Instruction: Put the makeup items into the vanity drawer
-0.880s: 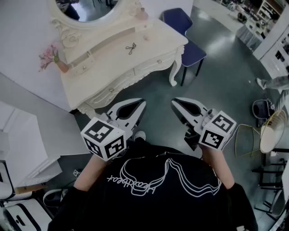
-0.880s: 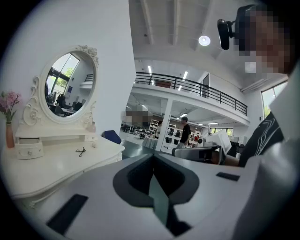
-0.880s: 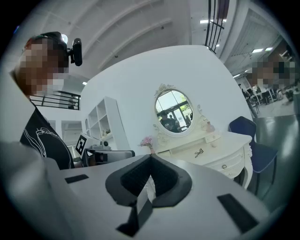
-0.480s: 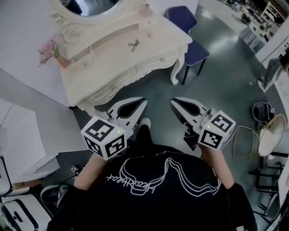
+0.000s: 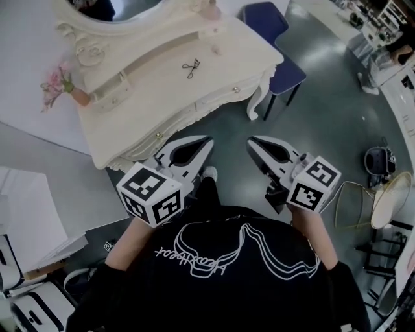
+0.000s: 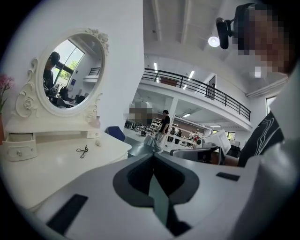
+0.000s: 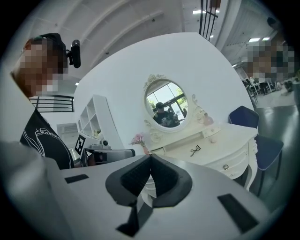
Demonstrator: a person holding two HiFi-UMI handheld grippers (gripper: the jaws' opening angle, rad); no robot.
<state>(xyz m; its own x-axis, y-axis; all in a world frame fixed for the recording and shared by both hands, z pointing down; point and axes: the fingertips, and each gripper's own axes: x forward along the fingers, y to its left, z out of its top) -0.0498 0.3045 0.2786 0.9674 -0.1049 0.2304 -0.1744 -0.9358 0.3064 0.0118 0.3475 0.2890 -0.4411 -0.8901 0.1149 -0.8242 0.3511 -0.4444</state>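
A cream vanity (image 5: pixel 146 97) with an oval mirror stands ahead of me. On its top lie a black eyelash curler (image 5: pixel 190 67) and a small pale round item (image 5: pixel 216 50); a pink bottle (image 5: pixel 209 11) stands by the mirror. The front drawers (image 5: pixel 217 97) are closed. My left gripper (image 5: pixel 205 144) and right gripper (image 5: pixel 253 144) hover side by side over the floor, short of the vanity, both shut and empty. The curler (image 6: pixel 82 150) shows in the left gripper view, and again the curler (image 7: pixel 195 150) in the right gripper view.
A blue chair (image 5: pixel 275 45) stands at the vanity's right end. Pink flowers (image 5: pixel 55 81) sit at its left. A white cabinet (image 5: pixel 32 214) is at my left, a gold wire stool (image 5: pixel 382 198) at my right. People stand in the background.
The head view has shifted so the vanity sits lower and nearer in the frame. Both grippers keep their pose, shut.
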